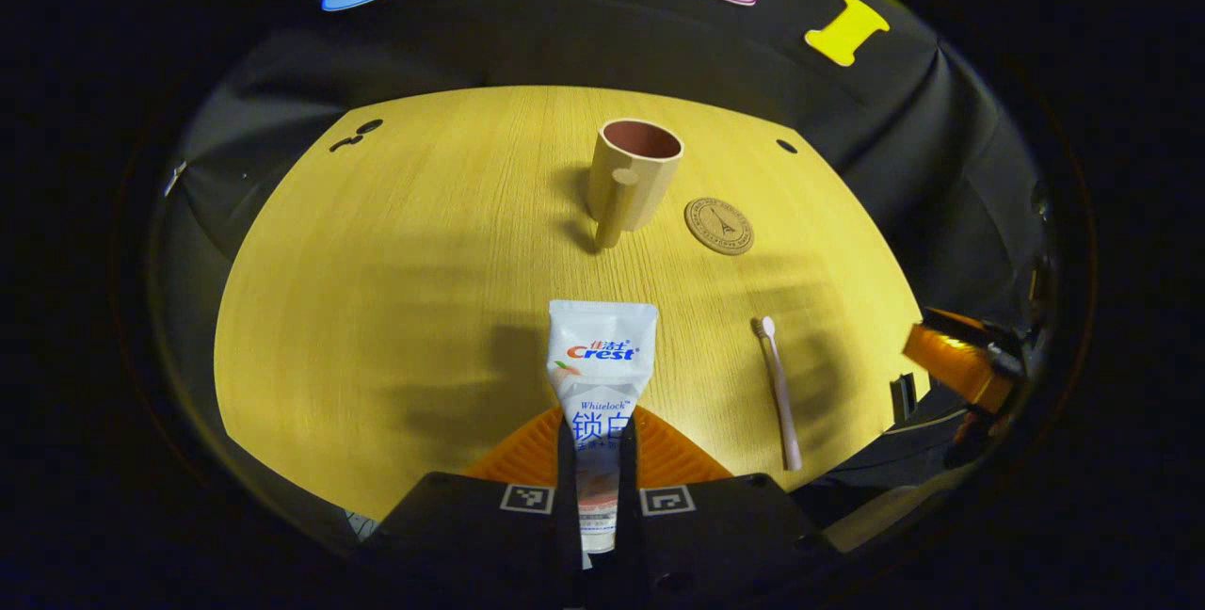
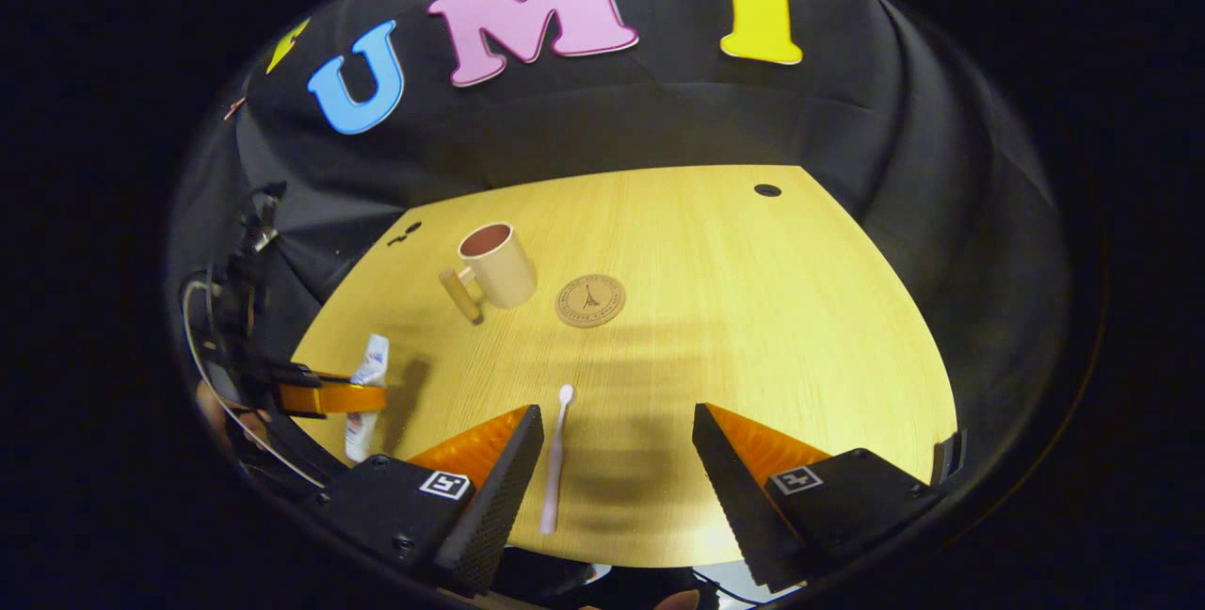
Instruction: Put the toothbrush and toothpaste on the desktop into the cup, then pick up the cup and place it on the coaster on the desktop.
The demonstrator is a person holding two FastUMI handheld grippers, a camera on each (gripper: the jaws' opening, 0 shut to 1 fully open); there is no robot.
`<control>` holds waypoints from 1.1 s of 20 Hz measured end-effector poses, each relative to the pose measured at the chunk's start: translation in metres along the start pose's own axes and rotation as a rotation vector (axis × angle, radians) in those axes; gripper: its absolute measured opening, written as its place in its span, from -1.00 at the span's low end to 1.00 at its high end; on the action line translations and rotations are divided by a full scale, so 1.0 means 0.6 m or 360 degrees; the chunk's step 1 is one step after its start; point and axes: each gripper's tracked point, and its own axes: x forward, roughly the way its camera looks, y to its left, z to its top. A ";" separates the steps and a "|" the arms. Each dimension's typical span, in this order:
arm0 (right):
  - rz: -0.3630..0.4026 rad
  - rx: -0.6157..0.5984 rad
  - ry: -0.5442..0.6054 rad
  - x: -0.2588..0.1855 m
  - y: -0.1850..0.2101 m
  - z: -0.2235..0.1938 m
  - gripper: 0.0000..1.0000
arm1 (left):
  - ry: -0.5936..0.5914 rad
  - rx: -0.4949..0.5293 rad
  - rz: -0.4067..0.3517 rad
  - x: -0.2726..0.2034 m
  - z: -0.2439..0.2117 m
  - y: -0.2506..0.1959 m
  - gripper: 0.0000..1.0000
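In the left gripper view, the left gripper (image 1: 596, 459) sits at six o'clock with its two fingers drawn in tight on the toothpaste (image 1: 600, 375), pinching the tube's lower part so the flat sealed end points up toward twelve o'clock over the wooden desktop (image 1: 377, 309). The cup (image 1: 634, 175) stands upright toward twelve o'clock, its handle turned to this camera, and the round coaster (image 1: 719, 225) lies just beside it at about one o'clock, apart from it. The toothbrush (image 1: 780, 391) lies flat at four o'clock, head pointing away, and the other gripper shows at the edge near three o'clock. In the right gripper view, the right gripper (image 2: 617, 459) is spread wide with nothing between its fingers; the toothbrush (image 2: 554, 459) lies on the desktop (image 2: 753, 309) just inside the finger at seven o'clock, though contact cannot be told. The cup (image 2: 499, 264) stands at about eleven o'clock with the coaster (image 2: 590, 299) just beside it toward twelve o'clock. At nine o'clock the left gripper (image 2: 362, 396) grips the toothpaste (image 2: 367, 393), held upright above the desktop's edge.
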 end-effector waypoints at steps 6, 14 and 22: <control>-0.0068 -0.0094 0.0203 0.062 0.056 -0.064 0.96 | -0.0071 -0.0051 -0.0057 -0.073 0.000 0.043 -0.63; -0.0155 -0.0206 0.0490 0.128 0.070 -0.128 0.92 | -0.0153 -0.0062 -0.0073 -0.128 -0.005 0.081 -0.63; -0.0177 -0.0057 0.0661 0.162 0.068 -0.142 0.24 | -0.0143 -0.0071 -0.0066 -0.147 -0.023 0.106 -0.63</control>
